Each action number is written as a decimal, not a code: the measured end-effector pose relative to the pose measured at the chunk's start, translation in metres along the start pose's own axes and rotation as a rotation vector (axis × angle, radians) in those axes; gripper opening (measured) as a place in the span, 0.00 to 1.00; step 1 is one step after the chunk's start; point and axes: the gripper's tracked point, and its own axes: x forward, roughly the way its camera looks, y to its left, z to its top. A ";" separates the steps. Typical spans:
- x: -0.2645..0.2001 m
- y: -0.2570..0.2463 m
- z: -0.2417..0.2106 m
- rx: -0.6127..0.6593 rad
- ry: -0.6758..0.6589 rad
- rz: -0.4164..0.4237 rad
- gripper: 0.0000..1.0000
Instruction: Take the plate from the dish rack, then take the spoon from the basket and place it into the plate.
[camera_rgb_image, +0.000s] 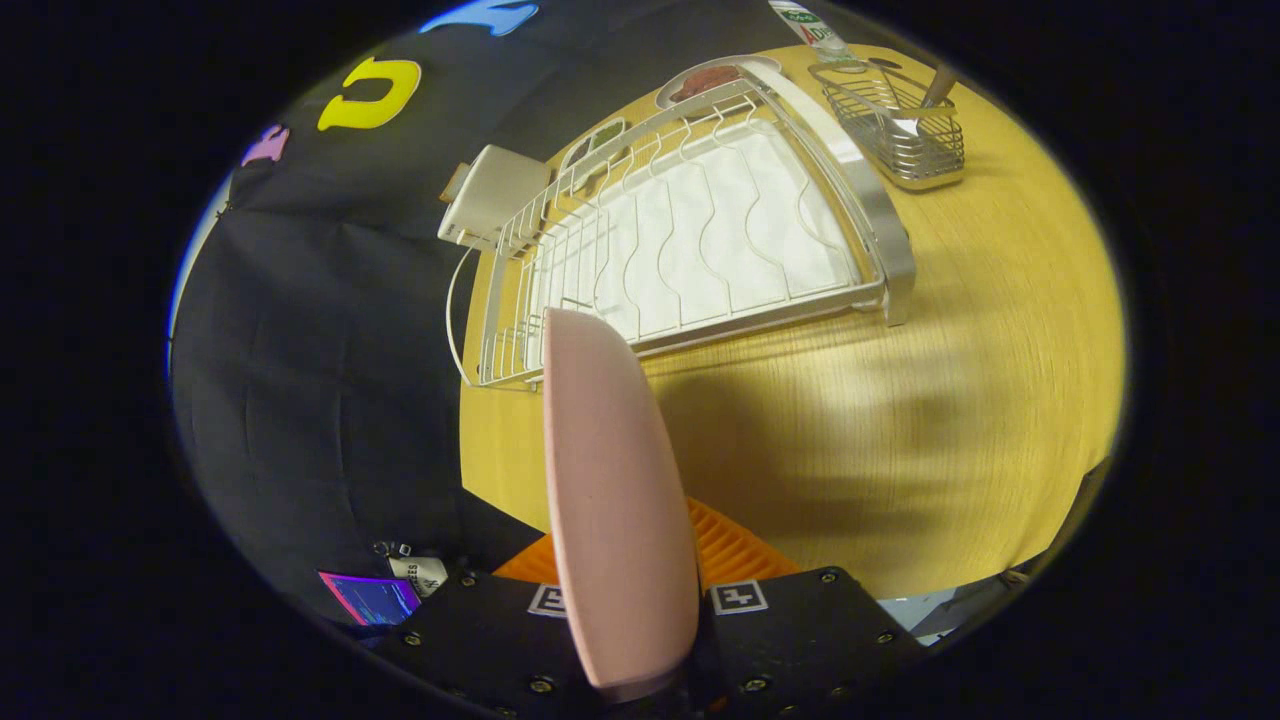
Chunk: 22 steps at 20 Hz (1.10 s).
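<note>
The gripper (625, 590) is closed on the plate (615, 500), with a finger pressing each face. The pink plate is held edge-on, its long axis running from the fingers up and away toward the dish rack (690, 235), its far tip overlapping the rack's near rail. It is clear of the rack and hangs above the wooden table (900, 430).

Just beyond the plate tip stands the dish rack, a pale wire frame with wavy dividers over a white drip mat. No dishes can be seen standing in its slots. Its long side runs away from the fingers toward the far table edge.

Against the rack's left far corner sits a small white box (490, 195) with a thin cable looping from it. Behind the rack's far rail lie a white dish with something dark red in it (712, 78) and a smaller tray with greenish contents (598, 140); what they hold is unclear.

To the right of the rack's far end stands the basket (895, 130), a wire caddy. The spoon (925, 105) stands in it, bowl down, with its handle leaning up and away from the rack. Behind the basket is a bottle (812, 28) with a green-and-white label, its writing too blurred to read.
</note>
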 end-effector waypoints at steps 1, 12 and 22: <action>0.006 -0.003 -0.003 -0.001 0.007 0.007 0.35; 0.047 -0.036 -0.025 -0.007 0.049 0.037 0.36; 0.045 -0.058 -0.007 0.072 -0.003 -0.024 0.59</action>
